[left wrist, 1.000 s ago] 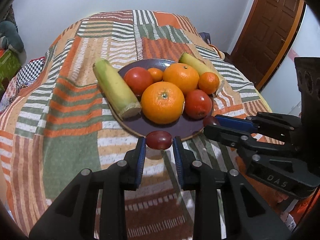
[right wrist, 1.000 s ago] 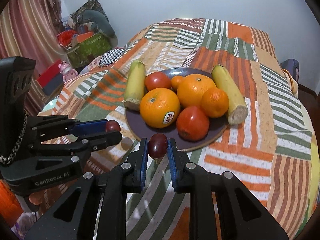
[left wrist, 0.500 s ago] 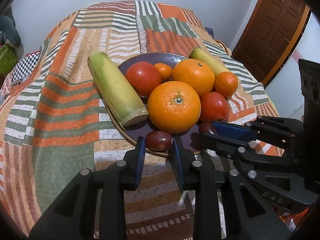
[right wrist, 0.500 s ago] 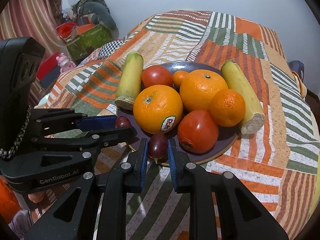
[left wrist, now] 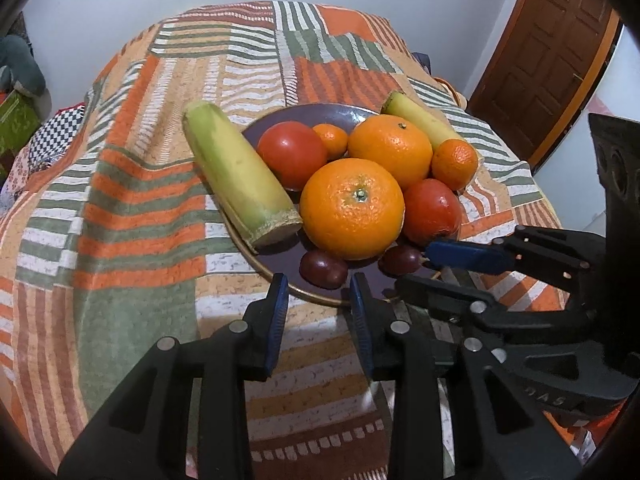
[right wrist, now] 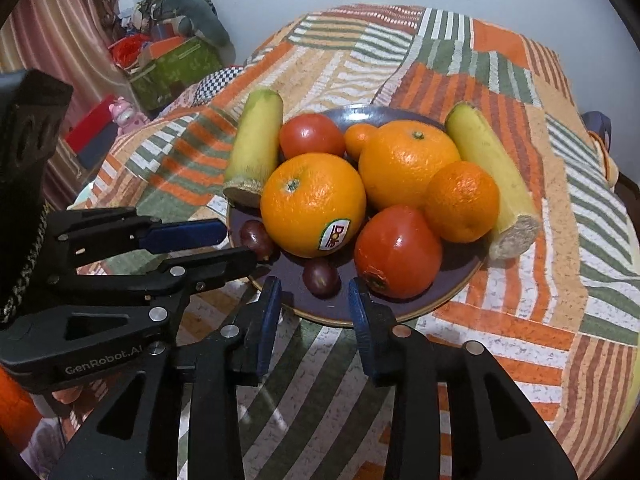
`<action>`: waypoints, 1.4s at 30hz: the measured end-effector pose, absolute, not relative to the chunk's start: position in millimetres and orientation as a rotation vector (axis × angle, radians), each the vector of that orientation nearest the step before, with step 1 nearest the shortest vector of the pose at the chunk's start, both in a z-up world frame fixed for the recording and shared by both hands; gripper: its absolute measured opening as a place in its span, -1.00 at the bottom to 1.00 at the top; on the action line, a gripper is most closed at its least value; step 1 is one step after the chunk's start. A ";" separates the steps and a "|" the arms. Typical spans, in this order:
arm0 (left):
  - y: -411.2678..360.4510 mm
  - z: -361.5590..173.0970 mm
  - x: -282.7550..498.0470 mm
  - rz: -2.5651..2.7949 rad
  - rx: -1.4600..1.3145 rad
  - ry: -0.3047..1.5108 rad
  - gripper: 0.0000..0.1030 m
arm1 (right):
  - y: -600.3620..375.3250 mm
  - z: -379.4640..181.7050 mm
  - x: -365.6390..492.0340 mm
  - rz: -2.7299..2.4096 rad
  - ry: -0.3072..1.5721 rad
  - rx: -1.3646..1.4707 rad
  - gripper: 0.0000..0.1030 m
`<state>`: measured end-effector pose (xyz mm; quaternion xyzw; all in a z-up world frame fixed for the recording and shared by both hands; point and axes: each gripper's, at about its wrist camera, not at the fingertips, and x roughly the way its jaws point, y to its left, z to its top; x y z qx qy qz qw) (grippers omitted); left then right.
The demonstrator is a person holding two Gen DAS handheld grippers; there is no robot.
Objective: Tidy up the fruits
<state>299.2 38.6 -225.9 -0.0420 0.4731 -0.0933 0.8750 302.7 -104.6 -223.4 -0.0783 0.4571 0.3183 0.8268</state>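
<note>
A dark purple plate [left wrist: 276, 276] [right wrist: 432, 304] on a striped blanket holds two large oranges [left wrist: 352, 208], two red tomatoes [left wrist: 292, 154], two small mandarins [left wrist: 455, 164] and two corn cobs [left wrist: 236, 174]. Two dark red grapes lie on the plate's near rim. My left gripper [left wrist: 318, 296] is open just behind one grape [left wrist: 323, 269] [right wrist: 255, 235]. My right gripper [right wrist: 313, 300] is open just behind the other grape [right wrist: 320, 276] [left wrist: 400, 259]. Neither gripper holds anything.
The striped blanket [left wrist: 132, 216] covers a rounded bed or table that falls away at the edges. A brown door [left wrist: 548, 52] is at the right. Boxes, toys and a curtain [right wrist: 152, 60] crowd the floor on the left.
Both grippers carried a grape forward onto the plate's rim, then opened. The grapes now lie free on the plate.
</note>
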 end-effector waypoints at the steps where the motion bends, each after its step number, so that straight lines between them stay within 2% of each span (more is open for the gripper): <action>1: 39.3 -223.2 296.6 -0.192 -0.088 0.982 -0.39 | -105.6 -219.9 301.2 0.675 0.964 -0.166 -0.38; 9: 46.4 -161.5 253.5 -0.179 -0.121 0.833 -0.39 | -123.4 -169.6 277.5 0.647 0.833 -0.128 -0.38; 23: 26.6 -13.3 127.1 -0.105 -0.065 0.410 -0.38 | -170.6 -31.9 169.8 0.582 0.419 -0.048 -0.38; 26: 22.7 1.6 106.8 -0.094 -0.064 0.358 -0.26 | -176.5 -16.6 147.7 0.566 0.344 -0.043 -0.36; 29: 19.4 14.1 86.8 -0.089 -0.068 0.308 -0.10 | -184.5 -5.6 129.4 0.554 0.284 -0.026 -0.14; 32: 17.8 22.2 73.0 -0.066 -0.062 0.270 0.24 | -189.5 1.5 117.6 0.535 0.232 -0.014 0.05; 34: 16.1 26.7 64.0 -0.061 -0.057 0.245 0.30 | -192.6 5.4 110.4 0.522 0.202 -0.005 0.27; 42: 13.6 31.9 49.4 -0.067 -0.048 0.213 0.68 | -190.0 4.9 104.8 0.475 0.148 0.007 0.78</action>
